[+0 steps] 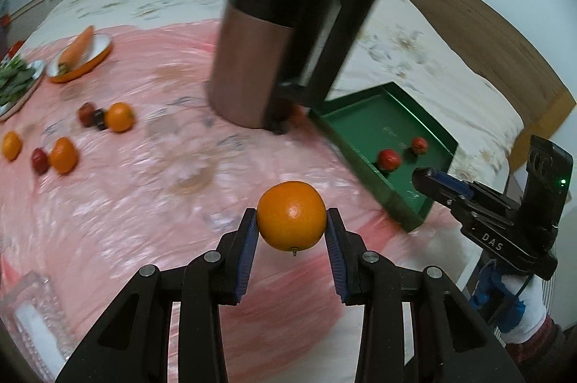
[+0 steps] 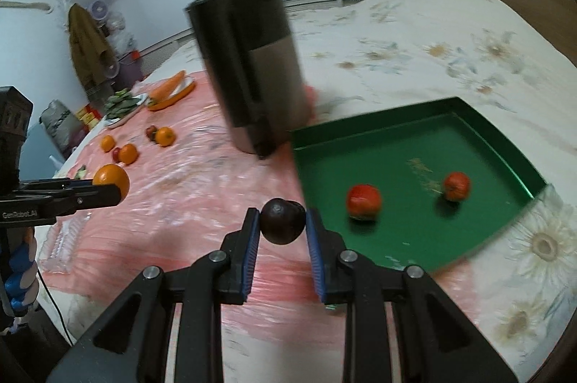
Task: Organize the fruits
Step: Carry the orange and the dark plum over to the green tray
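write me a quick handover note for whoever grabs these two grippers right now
Left gripper: shut on an orange, held above the pink cloth.
Right gripper: shut on a dark fruit, near the green tray.
Done: two red fruits lie in the tray.
Left: both held fruits to place; three oranges and small dark-red fruits remain on the cloth, left of the kettle.
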The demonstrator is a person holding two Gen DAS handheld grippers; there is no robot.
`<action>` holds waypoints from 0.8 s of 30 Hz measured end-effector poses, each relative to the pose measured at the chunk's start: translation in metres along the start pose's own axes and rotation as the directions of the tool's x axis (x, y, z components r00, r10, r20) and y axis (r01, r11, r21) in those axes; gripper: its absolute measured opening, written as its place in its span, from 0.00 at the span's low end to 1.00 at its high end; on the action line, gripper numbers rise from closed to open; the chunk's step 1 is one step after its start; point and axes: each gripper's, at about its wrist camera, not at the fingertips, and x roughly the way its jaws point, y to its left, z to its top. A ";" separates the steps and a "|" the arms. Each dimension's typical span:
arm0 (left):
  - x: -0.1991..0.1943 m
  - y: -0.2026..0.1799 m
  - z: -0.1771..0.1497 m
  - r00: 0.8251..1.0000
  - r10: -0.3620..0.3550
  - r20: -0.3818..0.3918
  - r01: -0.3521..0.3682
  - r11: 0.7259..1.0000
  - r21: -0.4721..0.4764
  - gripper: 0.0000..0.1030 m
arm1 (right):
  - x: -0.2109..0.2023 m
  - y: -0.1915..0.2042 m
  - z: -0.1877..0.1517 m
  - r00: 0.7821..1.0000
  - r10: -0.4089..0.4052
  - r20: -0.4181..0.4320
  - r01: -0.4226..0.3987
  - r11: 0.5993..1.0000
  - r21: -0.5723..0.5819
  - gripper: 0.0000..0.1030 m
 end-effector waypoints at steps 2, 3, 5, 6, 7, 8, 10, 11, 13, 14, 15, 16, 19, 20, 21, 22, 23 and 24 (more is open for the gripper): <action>0.009 -0.012 0.006 1.000 -0.014 -0.005 0.014 1.000 0.015 0.31 | 0.000 -0.013 -0.002 1.000 -0.015 -0.001 0.015 1.000 0.011 0.11; 0.013 -0.018 0.010 1.000 -0.019 -0.006 0.020 1.000 0.024 0.31 | 0.000 -0.019 -0.002 1.000 -0.024 -0.002 0.024 1.000 0.017 0.11; 0.023 -0.031 0.018 1.000 -0.030 -0.008 0.030 0.999 0.045 0.31 | 0.002 -0.029 -0.003 0.999 -0.041 -0.003 0.041 0.999 0.024 0.11; 0.030 -0.039 0.023 0.999 -0.036 -0.009 0.037 0.998 0.060 0.31 | 0.003 -0.035 -0.003 0.999 -0.052 -0.005 0.052 0.998 0.026 0.11; 0.036 -0.046 0.027 0.999 -0.042 -0.011 0.042 0.996 0.072 0.31 | 0.005 -0.038 -0.003 0.998 -0.057 -0.007 0.057 0.998 0.028 0.11; 0.042 -0.053 0.032 0.999 -0.047 -0.013 0.047 0.995 0.084 0.31 | 0.007 -0.044 -0.003 0.998 -0.066 -0.010 0.066 0.997 0.031 0.11; 0.056 -0.068 0.040 0.999 -0.047 -0.015 0.049 0.992 0.118 0.31 | 0.011 -0.054 -0.003 0.996 -0.082 -0.015 0.083 0.996 0.032 0.11; 0.061 -0.073 0.043 0.999 -0.045 -0.015 0.047 0.990 0.130 0.31 | 0.012 -0.057 -0.002 0.996 -0.089 -0.018 0.090 0.995 0.031 0.11; 0.077 -0.088 0.051 0.999 -0.034 -0.014 0.036 0.985 0.167 0.31 | 0.016 -0.065 -0.002 0.994 -0.104 -0.023 0.104 0.994 0.030 0.11; 0.083 -0.092 0.055 1.000 -0.028 -0.014 0.030 0.983 0.180 0.31 | 0.018 -0.070 -0.002 0.994 -0.110 -0.027 0.110 0.993 0.031 0.11; 0.093 -0.098 0.059 1.000 -0.017 -0.014 0.019 0.980 0.197 0.31 | 0.021 -0.073 -0.002 0.993 -0.115 -0.031 0.116 0.993 0.033 0.11; 0.099 -0.103 0.062 1.000 -0.010 -0.016 0.013 0.979 0.205 0.31 | 0.023 -0.077 -0.002 0.992 -0.121 -0.035 0.122 0.992 0.033 0.11; 0.122 -0.111 0.068 0.999 0.021 -0.025 -0.015 0.976 0.219 0.31 | 0.029 -0.084 -0.003 0.990 -0.137 -0.041 0.138 0.990 0.027 0.11; 0.129 -0.113 0.070 0.999 0.029 -0.026 -0.022 0.975 0.219 0.31 | 0.032 -0.086 -0.003 0.989 -0.139 -0.044 0.140 0.990 0.025 0.11; 0.135 -0.114 0.072 0.999 0.037 -0.030 -0.030 0.976 0.218 0.31 | 0.033 -0.087 -0.003 0.989 -0.139 -0.045 0.140 0.990 0.025 0.11; 0.140 -0.114 0.073 0.999 0.042 -0.034 -0.034 0.975 0.217 0.31 | 0.034 -0.089 -0.004 0.989 -0.139 -0.046 0.140 0.990 0.025 0.11; 0.145 -0.115 0.073 0.998 0.047 -0.038 -0.038 0.975 0.218 0.31 | 0.035 -0.090 -0.005 0.989 -0.138 -0.049 0.139 0.990 0.026 0.11; 0.150 -0.115 0.073 0.998 0.055 -0.041 -0.045 0.975 0.219 0.31 | 0.037 -0.092 -0.005 0.989 -0.137 -0.052 0.139 0.990 0.027 0.11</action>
